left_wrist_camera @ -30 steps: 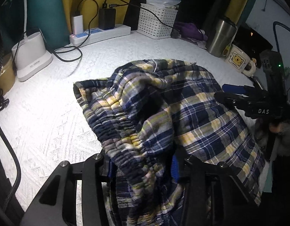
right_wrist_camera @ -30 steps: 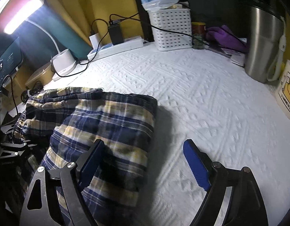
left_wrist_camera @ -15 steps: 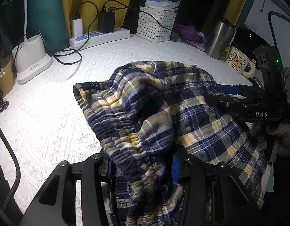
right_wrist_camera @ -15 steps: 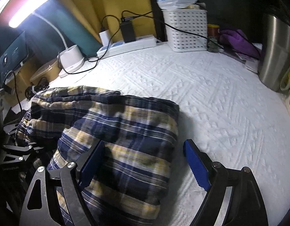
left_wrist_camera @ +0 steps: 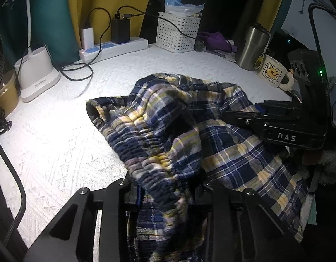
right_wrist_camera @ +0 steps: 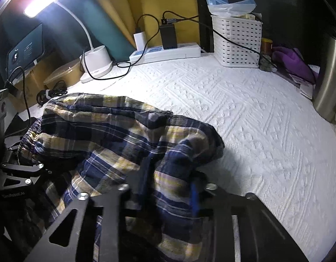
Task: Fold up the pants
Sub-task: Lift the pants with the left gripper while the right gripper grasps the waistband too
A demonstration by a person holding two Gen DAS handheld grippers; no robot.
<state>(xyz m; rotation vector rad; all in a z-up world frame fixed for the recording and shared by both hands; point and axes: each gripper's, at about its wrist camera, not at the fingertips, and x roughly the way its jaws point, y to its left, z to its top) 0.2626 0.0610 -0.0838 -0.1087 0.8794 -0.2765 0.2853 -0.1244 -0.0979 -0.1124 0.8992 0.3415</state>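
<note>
A: Pants (left_wrist_camera: 168,131) are bunched in a heap on the white textured counter (left_wrist_camera: 59,142), toward its near edge. Which step is this?

B: The gathering grip, I'd say, before any real fold. The left tongs (left_wrist_camera: 170,196) have the gathered elastic waistband between them and are closing on it, the fabric squeezed between the blue pads. The right tongs (right_wrist_camera: 165,194) are closing too, with a thick wad of the plaid leg cloth pinched between them.

A: So both are clamped on the pants?

B: That is how it looks in both wrist views, with cloth bulging above each pair. From the left view the right tongs (left_wrist_camera: 266,118) sit on the far side of the heap, well apart from the left ones.

A: What does the next move call for?

B: Probably lifting and drawing the two grips apart so the cloth hangs or lies flat, since nothing is straightened yet. The power strip (left_wrist_camera: 115,47), basket (left_wrist_camera: 179,32) and mug (left_wrist_camera: 275,74) stand along the counter's back and side, so the spread should stay in the open middle.

A: How do the pants look?

B: Soft, navy and yellow plaid, rumpled, the ruched waistband twisted and partly turned over, layers lying over one another.
</note>
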